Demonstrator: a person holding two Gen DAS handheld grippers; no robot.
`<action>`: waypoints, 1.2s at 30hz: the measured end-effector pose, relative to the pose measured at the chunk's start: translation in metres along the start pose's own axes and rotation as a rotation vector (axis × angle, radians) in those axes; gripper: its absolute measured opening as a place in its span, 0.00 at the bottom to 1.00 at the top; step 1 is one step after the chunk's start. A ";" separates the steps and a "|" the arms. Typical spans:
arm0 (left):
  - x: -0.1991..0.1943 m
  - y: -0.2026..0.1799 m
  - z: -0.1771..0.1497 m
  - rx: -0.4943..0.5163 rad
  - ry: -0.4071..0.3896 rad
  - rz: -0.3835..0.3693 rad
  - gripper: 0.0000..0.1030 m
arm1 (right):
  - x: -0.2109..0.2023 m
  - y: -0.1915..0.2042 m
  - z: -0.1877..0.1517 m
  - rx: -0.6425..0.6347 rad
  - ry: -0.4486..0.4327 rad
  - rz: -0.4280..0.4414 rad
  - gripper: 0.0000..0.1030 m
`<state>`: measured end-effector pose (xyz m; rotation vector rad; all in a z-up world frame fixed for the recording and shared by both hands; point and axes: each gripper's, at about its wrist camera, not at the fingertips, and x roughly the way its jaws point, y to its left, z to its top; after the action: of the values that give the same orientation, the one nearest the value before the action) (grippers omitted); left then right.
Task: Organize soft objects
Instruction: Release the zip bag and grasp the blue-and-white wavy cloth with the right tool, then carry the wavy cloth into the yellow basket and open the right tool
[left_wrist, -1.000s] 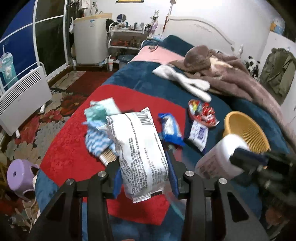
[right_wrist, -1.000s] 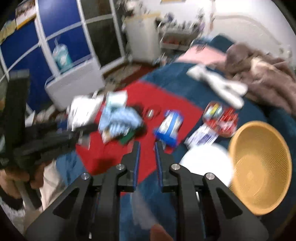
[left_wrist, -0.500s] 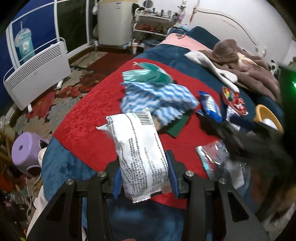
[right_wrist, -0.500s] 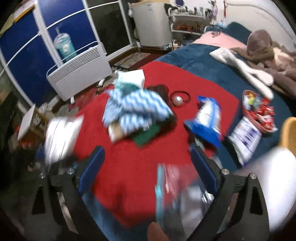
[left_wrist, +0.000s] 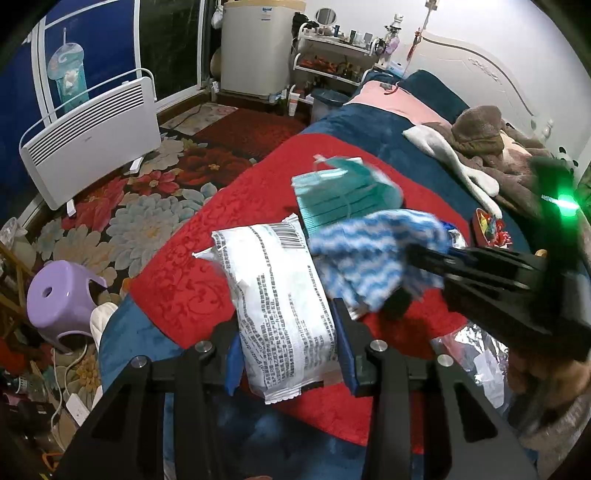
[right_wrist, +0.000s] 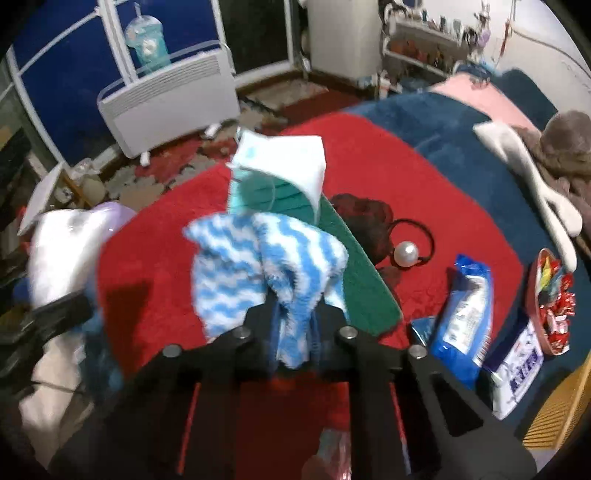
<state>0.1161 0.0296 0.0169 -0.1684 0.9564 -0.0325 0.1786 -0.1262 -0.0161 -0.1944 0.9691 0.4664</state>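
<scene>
Right now both claws are loaded: left gripper (left_wrist: 288, 363) clamps the white snack pack (left_wrist: 280, 310), held above the red blanket (left_wrist: 184, 280); right gripper (right_wrist: 295, 325) pinches the blue-white cloth (right_wrist: 266, 266) w/ teal mask pack (right_wrist: 273, 192) behind. Step looks like sorting pickup. Next prob needs carrying cloth to a drop spot w/o dragging the mask pack.

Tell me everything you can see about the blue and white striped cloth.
The blue and white striped cloth looks fluffy, like soft microfibre, with wavy zigzag bands. It is bunched and folded, and the right gripper is shut on its near edge, over the red blanket. Its far edge overlaps a green pad and a pack of teal face masks. Motion blur hides finer detail.
</scene>
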 end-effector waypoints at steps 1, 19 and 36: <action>-0.002 -0.003 0.000 0.003 -0.003 -0.003 0.41 | -0.013 0.000 -0.004 -0.002 -0.019 0.009 0.13; -0.081 -0.164 0.029 0.214 -0.107 -0.215 0.41 | -0.204 -0.080 -0.045 0.260 -0.292 -0.135 0.14; -0.057 -0.406 -0.008 0.571 -0.003 -0.470 0.74 | -0.263 -0.231 -0.161 0.733 -0.214 -0.421 0.31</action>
<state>0.0960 -0.3660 0.1228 0.1385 0.8538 -0.7297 0.0397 -0.4659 0.1009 0.3080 0.8051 -0.2631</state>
